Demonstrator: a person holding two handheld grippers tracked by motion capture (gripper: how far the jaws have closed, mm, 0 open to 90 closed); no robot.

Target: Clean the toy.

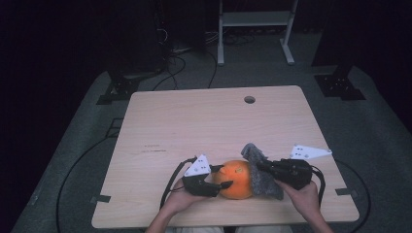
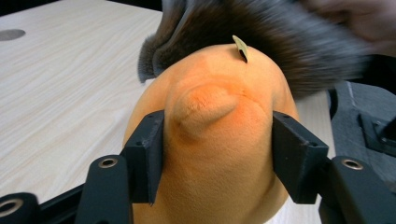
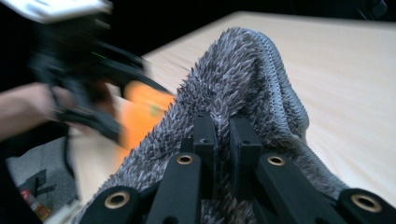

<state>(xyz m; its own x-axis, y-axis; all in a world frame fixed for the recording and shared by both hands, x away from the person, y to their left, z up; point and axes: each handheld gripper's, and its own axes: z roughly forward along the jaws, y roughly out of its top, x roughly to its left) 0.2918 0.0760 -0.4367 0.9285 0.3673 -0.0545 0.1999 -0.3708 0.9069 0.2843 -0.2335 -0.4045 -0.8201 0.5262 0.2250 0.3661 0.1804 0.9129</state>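
Motion-blurred left gripper (image 3: 88, 88) and orange plush (image 3: 144, 112) behind grey cloth (image 3: 243, 84).

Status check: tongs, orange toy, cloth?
Left tongs clamped on orange plush toy. Right tongs shut on grey shaggy cloth, pressed against toy. Nothing blocking.

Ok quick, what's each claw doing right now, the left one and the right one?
Left gripper: shut on the orange plush toy, jaws pressing both its sides.
Right gripper: shut on the grey shaggy cloth, held against the toy.
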